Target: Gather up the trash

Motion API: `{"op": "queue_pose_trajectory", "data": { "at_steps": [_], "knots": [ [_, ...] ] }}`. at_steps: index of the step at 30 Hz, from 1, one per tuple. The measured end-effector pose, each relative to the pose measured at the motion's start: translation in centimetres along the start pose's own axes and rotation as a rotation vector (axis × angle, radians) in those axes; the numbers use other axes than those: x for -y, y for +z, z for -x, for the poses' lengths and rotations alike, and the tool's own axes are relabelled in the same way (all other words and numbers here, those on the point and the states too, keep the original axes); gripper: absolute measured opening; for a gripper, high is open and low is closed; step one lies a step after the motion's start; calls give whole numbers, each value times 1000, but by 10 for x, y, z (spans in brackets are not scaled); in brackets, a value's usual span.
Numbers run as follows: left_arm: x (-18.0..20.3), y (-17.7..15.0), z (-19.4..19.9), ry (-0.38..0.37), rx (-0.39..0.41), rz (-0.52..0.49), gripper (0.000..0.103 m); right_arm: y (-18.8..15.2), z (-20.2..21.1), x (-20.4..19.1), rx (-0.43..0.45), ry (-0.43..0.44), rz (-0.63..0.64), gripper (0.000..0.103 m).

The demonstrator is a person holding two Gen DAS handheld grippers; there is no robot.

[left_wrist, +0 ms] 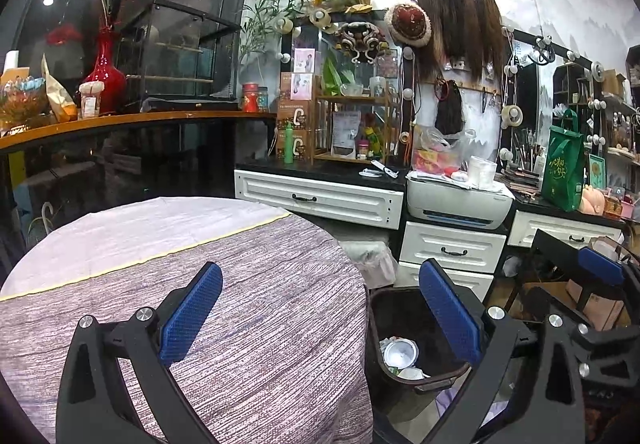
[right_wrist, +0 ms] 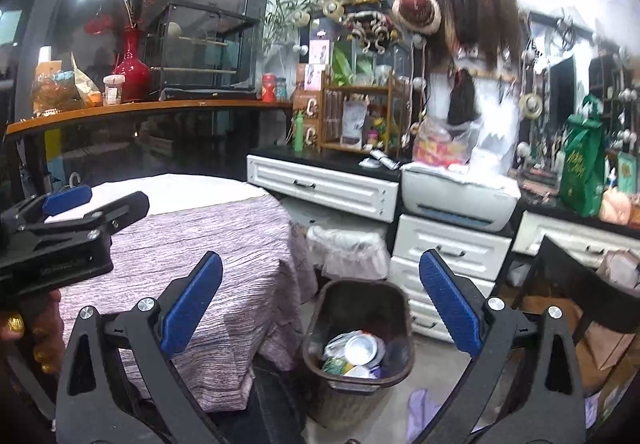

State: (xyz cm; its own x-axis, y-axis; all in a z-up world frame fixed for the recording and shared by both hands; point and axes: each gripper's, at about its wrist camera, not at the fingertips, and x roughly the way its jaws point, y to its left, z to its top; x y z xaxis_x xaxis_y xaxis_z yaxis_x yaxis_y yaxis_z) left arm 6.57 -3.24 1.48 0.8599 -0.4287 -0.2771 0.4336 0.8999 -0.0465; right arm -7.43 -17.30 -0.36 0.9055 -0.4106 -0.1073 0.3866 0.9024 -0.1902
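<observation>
A dark brown trash bin [left_wrist: 394, 308] [right_wrist: 360, 304] stands on the floor beside the round table [left_wrist: 260, 304] [right_wrist: 224, 236], which is covered with a purple-grey cloth. Crumpled wrappers and a round foil lid [left_wrist: 400, 354] [right_wrist: 361, 349] lie inside the bin. My left gripper [left_wrist: 320, 268] is open and holds nothing, hovering over the table's right edge. My right gripper [right_wrist: 320, 258] is open too, above and in front of the bin. One blue pad [left_wrist: 602, 266] of the right gripper shows at the right of the left wrist view. In the right wrist view, the left gripper's pad [right_wrist: 66, 199] shows at the left.
White drawers [right_wrist: 320, 185] with a printer [right_wrist: 460, 199] line the back wall. A second bin with a white liner [right_wrist: 348, 248] stands under them. A black chair [right_wrist: 576, 268] and cardboard sit at the right. A hand [right_wrist: 16, 324] holds the left gripper's handle.
</observation>
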Motion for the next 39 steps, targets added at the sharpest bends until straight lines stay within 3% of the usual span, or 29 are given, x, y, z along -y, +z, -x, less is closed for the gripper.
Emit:
{"op": "queue_pose_trajectory", "data": {
  "at_steps": [6,39],
  "knots": [
    [3,1,5,7,16,-12,97,-3,21,2,59,2,18,97],
    [1,-4,4,18,7,-22,97,-8,19,7,53,15,2,97]
  ]
}}
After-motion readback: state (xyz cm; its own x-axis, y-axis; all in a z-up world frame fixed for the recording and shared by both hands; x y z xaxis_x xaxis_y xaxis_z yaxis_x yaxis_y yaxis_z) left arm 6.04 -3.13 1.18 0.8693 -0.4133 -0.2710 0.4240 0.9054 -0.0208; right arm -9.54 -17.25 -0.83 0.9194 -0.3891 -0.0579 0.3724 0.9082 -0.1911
